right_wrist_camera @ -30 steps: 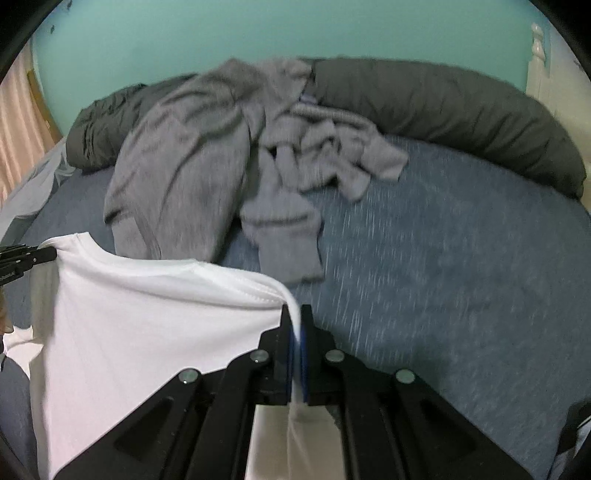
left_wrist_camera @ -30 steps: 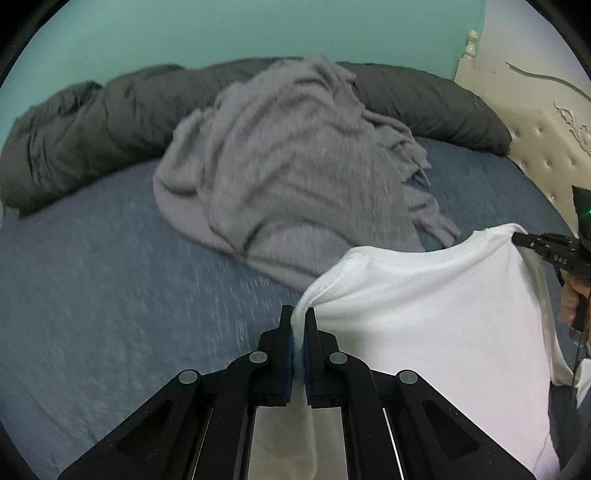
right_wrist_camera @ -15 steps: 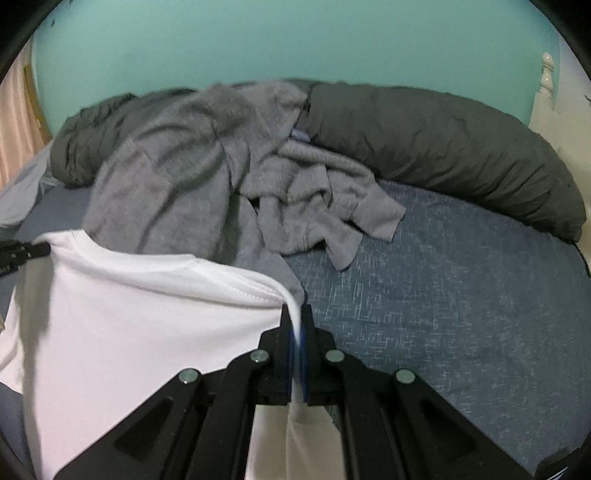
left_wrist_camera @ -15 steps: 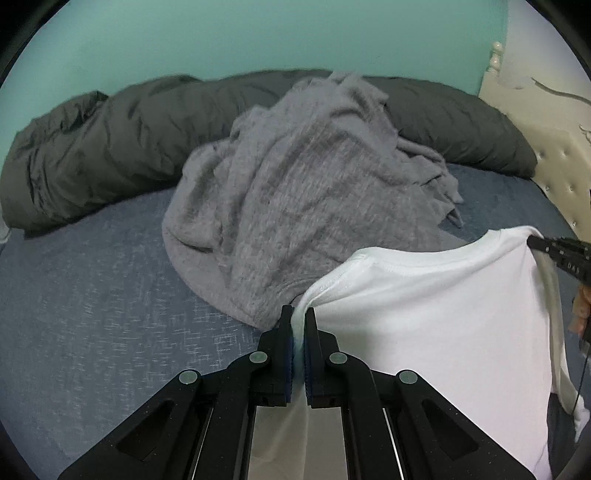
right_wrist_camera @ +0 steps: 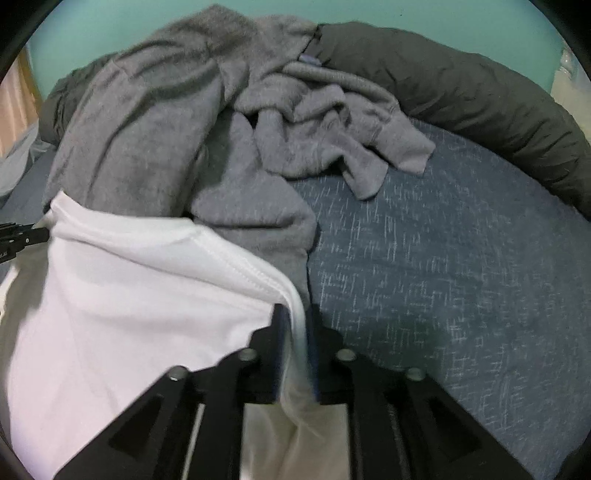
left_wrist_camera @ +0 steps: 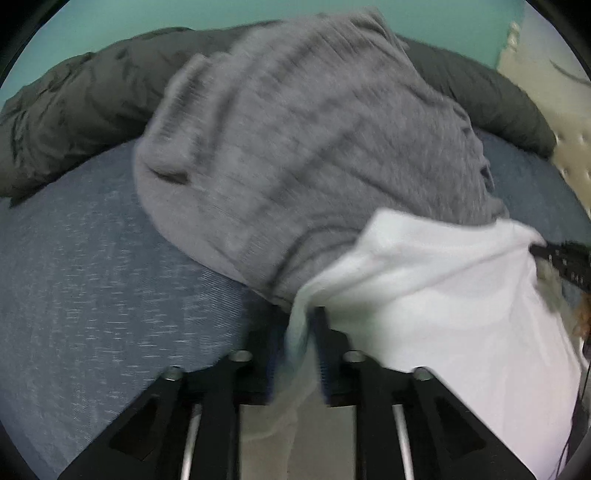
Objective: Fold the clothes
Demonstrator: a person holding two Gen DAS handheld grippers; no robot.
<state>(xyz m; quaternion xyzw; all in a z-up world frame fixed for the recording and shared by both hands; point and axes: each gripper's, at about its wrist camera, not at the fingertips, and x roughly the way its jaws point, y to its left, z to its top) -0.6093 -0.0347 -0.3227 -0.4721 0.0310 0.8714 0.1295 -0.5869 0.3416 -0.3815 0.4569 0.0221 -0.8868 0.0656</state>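
Across the blue-grey flecked bedsheet (right_wrist_camera: 443, 277) a long dark grey rolled duvet (right_wrist_camera: 461, 85) curves along the teal wall (left_wrist_camera: 110, 22). Against it slumps a heap of rumpled grey knit clothes (left_wrist_camera: 314, 147), spilling toward the near side. Just in front, overlapping the heap's edge, a white cotton T-shirt (right_wrist_camera: 122, 295) hangs stretched between the two tools. At one top corner the left gripper (left_wrist_camera: 298, 334) has its black fingers narrowly parted around bunched cloth; at the other, the right gripper (right_wrist_camera: 295, 334) pinches the stitched hem likewise.
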